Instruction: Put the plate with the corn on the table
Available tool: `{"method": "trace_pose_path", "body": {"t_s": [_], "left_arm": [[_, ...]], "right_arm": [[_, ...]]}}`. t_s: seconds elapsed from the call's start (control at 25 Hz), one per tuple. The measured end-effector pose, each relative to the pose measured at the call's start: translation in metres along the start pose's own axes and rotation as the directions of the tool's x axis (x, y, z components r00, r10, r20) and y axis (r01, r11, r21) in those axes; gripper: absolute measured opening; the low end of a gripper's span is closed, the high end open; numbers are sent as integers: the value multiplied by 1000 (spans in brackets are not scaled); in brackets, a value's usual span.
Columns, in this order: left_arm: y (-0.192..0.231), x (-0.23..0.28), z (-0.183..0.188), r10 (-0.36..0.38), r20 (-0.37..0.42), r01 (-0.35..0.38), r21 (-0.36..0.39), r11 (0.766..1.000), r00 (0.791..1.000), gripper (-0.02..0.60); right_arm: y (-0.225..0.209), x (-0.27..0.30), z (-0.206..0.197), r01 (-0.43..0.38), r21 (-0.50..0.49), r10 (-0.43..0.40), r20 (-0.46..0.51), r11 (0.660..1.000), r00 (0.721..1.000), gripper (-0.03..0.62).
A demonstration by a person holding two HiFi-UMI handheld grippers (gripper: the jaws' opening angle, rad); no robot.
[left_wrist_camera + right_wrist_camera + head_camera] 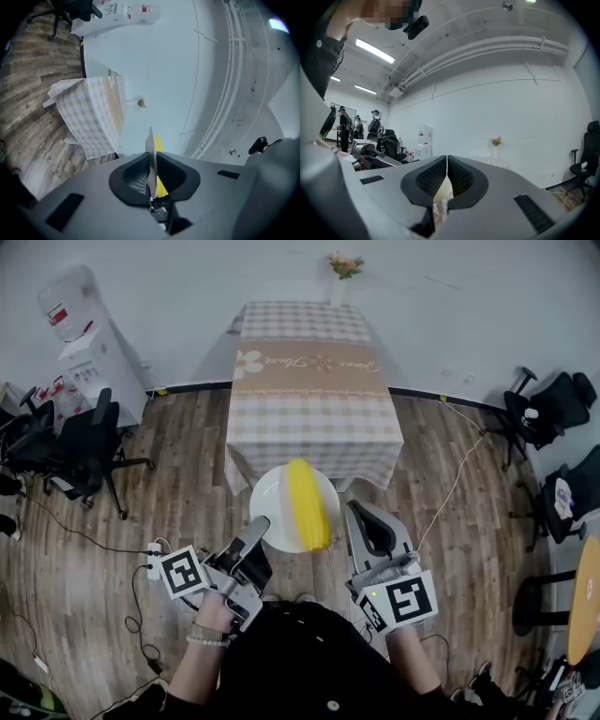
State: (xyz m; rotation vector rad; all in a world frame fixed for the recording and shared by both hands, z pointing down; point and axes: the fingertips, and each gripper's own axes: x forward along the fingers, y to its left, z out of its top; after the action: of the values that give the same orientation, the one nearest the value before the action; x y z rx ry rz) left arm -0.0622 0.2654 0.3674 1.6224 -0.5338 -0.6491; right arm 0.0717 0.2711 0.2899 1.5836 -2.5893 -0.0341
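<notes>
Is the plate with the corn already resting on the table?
No: in the head view the plate, with the corn on it, is held by the left gripper over the wooden floor, short of the table.

The head view looks steeply down over the left tongs (pixel 257 529), right tongs (pixel 359 518) and floor (pixel 169 521), toward the tabletop (pixel 314 390). Each tongs view looks close along its own jaws; all 3 share the flowers (pixel 344 265).

A round white plate (pixel 272 501) is held in the air before the near end of the table (pixel 314 418), its near left rim pinched by the left gripper (pixel 257 527). A yellow corn cob (pixel 308 505) is laid lengthwise on its right half. The table is draped in checked cloth.
</notes>
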Motion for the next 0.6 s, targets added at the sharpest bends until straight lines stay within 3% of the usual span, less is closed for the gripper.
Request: {"method": "trace_pose_path", "body": {"t_s": [0.2, 0.32, 0.44, 0.48, 0.6], "left_arm": [[2, -1, 0, 3, -1, -3, 9, 1000, 1000, 41], [2, -3, 0, -2, 2, 2, 8, 1000, 1000, 41], [2, -3, 1, -6, 5, 6, 7, 1000, 1000, 41], [1, -3, 1, -8, 6, 7, 7, 1000, 1000, 41], [-3, -3, 3, -12, 9, 12, 4, 1000, 1000, 41]], "right_arm": [[0, 5, -21, -43, 106, 51, -69, 993, 996, 44], [-7, 7, -38, -32, 247, 60, -106, 968, 993, 46], [-11, 10, -51, -44, 428, 101, -113, 903, 988, 74], [-10, 12, -54, -57, 489, 124, -106, 870, 987, 126], [-9, 16, -61, -78, 643, 171, -84, 762, 982, 127]]}}
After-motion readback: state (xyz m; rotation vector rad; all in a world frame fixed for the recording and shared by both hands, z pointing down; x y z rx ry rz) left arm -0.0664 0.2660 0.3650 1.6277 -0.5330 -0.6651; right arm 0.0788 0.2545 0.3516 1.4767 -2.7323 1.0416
